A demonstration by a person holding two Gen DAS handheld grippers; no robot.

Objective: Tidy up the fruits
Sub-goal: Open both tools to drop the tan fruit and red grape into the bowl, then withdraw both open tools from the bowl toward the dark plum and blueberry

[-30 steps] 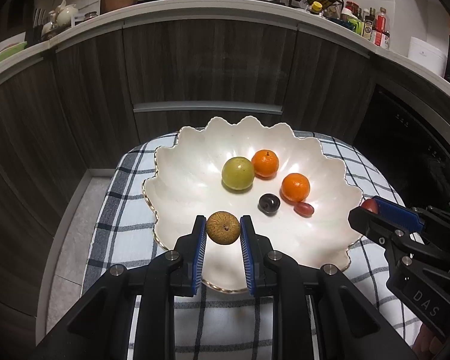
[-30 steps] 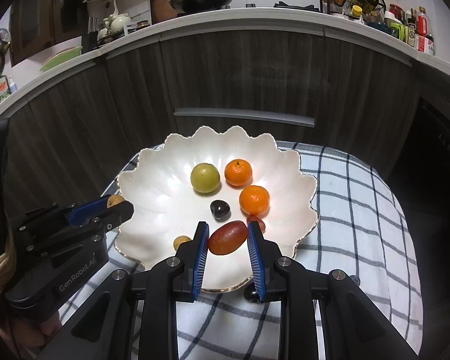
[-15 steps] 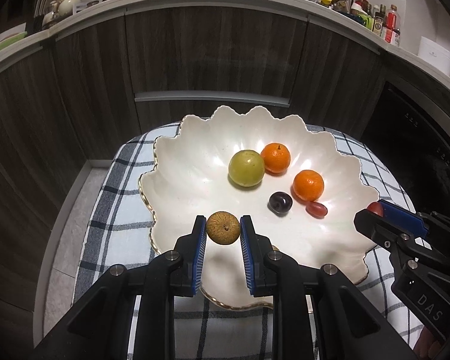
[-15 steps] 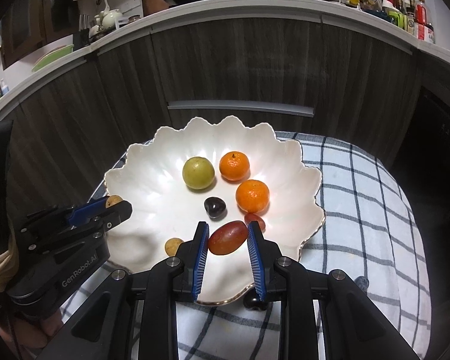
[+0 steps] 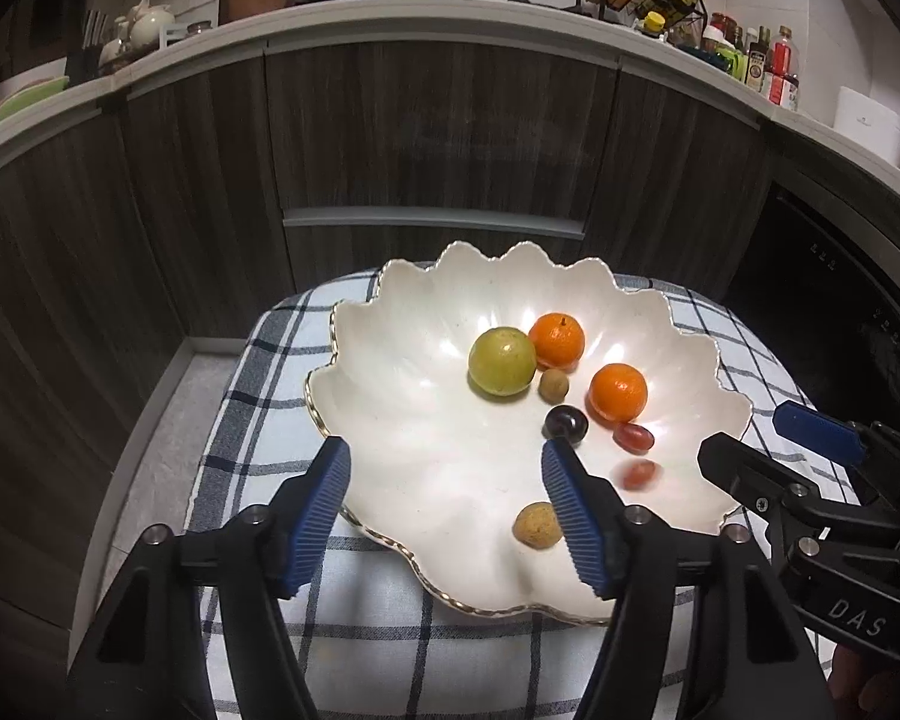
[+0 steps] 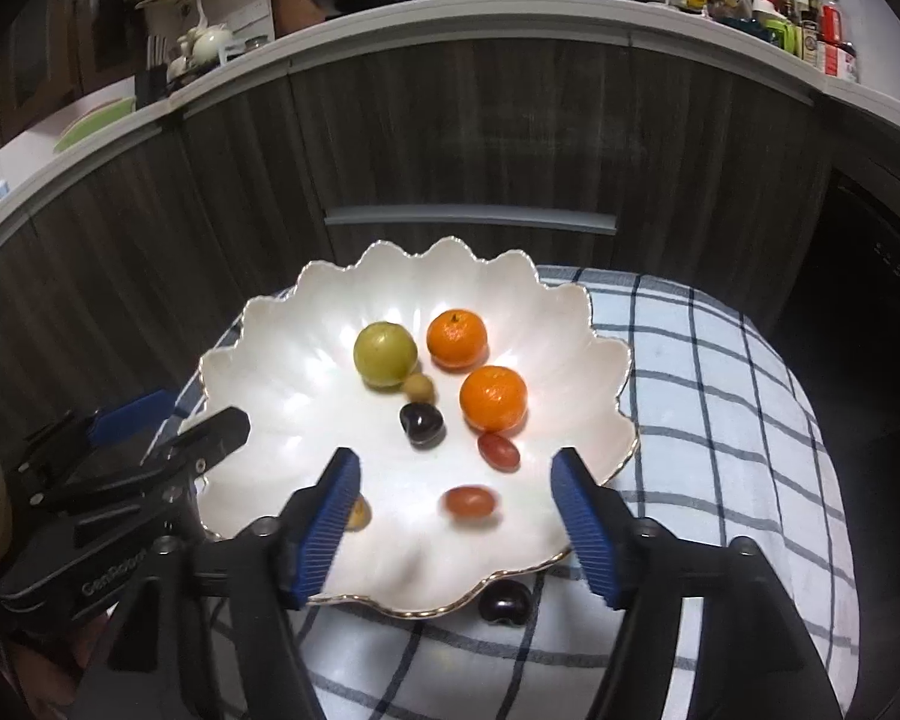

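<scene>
White scalloped bowl [image 6: 594, 360] beyond both opening, empty grippers [image 5: 444, 504] [image 6: 456, 516] is loaded; one dark fruit [image 6: 504, 600] beneath the right is left outside.

Green fruit [image 5: 501, 369], two oranges [image 5: 618, 393], small fruits loose in scalloped white bowl [image 5: 390, 408].

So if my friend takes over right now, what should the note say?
Left tool: jaws opening, nothing between them; its brown fruit lies in the white bowl.
Right tool: jaws opening; its red fruit looks blurred, dropping into the bowl.
Done: green fruit, two oranges, small fruits in bowl.
Left: dark fruit on the checked cloth.
</scene>
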